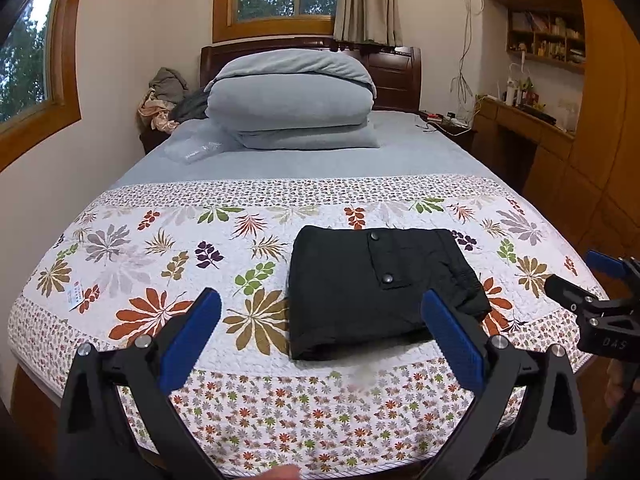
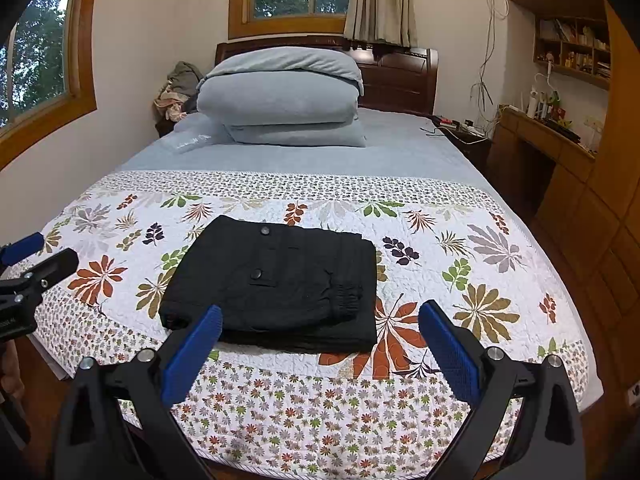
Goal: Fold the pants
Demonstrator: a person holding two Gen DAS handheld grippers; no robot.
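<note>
pants [image 1: 372,288] lie already folded into a compact black bundle on the flowered quilt [image 1: 132,264], near the foot edge of the bed and a little toward its right side. the left gripper [image 1: 320,332] and the right gripper [image 2: 320,344] both hang above this edge with jaws wide and holding nothing. the bundle is just ahead of both, its long axis across the bed. the folded blankets [image 1: 292,100] at the head edge are well apart and block nothing.

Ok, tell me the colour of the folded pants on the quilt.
Black, with dark snap buttons; the pants show best in the right wrist view.
</note>
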